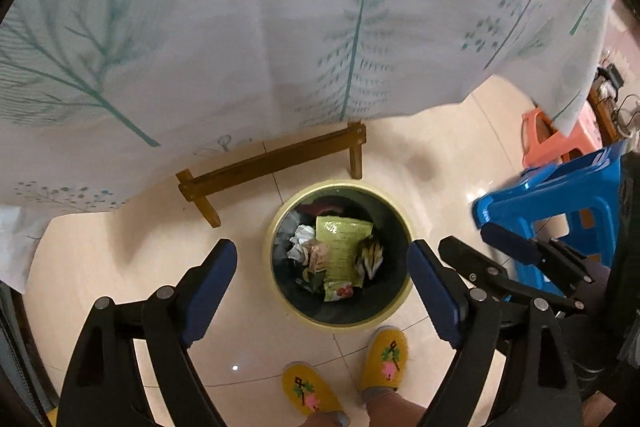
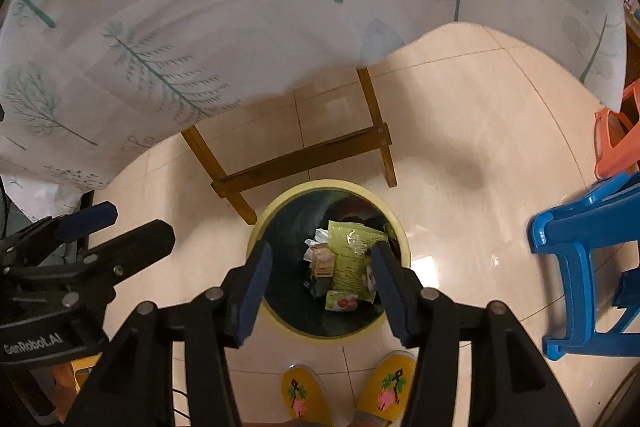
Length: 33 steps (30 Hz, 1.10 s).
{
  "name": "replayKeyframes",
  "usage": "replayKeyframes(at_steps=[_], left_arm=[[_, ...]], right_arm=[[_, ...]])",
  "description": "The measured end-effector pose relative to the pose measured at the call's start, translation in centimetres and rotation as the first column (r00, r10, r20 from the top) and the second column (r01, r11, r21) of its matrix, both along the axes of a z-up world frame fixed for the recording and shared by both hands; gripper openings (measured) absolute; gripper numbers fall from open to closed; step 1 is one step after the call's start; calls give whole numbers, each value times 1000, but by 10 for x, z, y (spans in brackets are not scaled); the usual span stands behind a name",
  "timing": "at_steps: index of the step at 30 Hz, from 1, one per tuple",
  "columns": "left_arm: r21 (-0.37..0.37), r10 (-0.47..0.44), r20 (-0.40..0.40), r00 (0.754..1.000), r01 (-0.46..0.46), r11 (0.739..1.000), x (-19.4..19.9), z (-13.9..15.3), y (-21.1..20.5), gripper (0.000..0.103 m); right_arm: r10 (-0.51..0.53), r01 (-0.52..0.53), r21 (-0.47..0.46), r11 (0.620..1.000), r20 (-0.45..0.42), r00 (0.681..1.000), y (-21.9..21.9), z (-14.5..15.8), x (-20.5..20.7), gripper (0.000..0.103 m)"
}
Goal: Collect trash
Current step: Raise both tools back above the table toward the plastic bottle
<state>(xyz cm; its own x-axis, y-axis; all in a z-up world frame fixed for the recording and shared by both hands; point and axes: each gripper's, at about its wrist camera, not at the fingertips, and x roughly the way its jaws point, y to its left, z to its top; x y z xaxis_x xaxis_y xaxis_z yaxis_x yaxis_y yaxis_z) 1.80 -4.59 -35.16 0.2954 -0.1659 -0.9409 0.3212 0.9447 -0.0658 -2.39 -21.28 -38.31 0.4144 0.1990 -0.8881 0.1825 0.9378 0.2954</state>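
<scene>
A round trash bin with a yellow rim [image 1: 280, 219] [image 2: 256, 239] stands on the tiled floor below both grippers. Inside lie a green packet [image 1: 344, 247] [image 2: 352, 247], crumpled white paper [image 1: 300, 239] [image 2: 318, 241], a small brown carton [image 2: 323, 261] and other wrappers. My left gripper [image 1: 322, 287] is open and empty above the bin. My right gripper [image 2: 322, 283] is open and empty above the bin too; it also shows in the left wrist view [image 1: 476, 239], to the right of the left one.
A table draped in a white leaf-print cloth [image 1: 280, 27] [image 2: 200, 27] stands behind the bin, its wooden legs [image 1: 276, 163] [image 2: 304, 163] close to it. A blue plastic stool [image 1: 560, 195] [image 2: 588, 267] and an orange stool [image 1: 552, 139] are at the right. Yellow slippers [image 1: 384, 359] stand before the bin.
</scene>
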Motion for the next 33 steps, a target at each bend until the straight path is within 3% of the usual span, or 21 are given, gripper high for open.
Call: replayKeyframes(at_steps=[6,9,15,22,33], left_arm=[[-30,7,15,1000,-7,1000,-7,45,8,86],[-1,-5,28,1000,5,1000,-11,76,8,86],[22,-42,62,997,41,999,-20,146,5,86],[36,-24,133,991,19,999,-25,219,6,85],[-13,20,204,979,-18,1000,-31,312,12,85]], right_arm=[[0,0,-11,1000,25,1000,8,39,-11,52],[-6,6,-8,1000,35,999,9,66,-17,52],[10,-8,-26,1000,77,997,12,131,-26,52],[36,-25,-77,997,140,989,18,207,-35,52],[47,-18,-132,991,221,974,15,303,-40,52]])
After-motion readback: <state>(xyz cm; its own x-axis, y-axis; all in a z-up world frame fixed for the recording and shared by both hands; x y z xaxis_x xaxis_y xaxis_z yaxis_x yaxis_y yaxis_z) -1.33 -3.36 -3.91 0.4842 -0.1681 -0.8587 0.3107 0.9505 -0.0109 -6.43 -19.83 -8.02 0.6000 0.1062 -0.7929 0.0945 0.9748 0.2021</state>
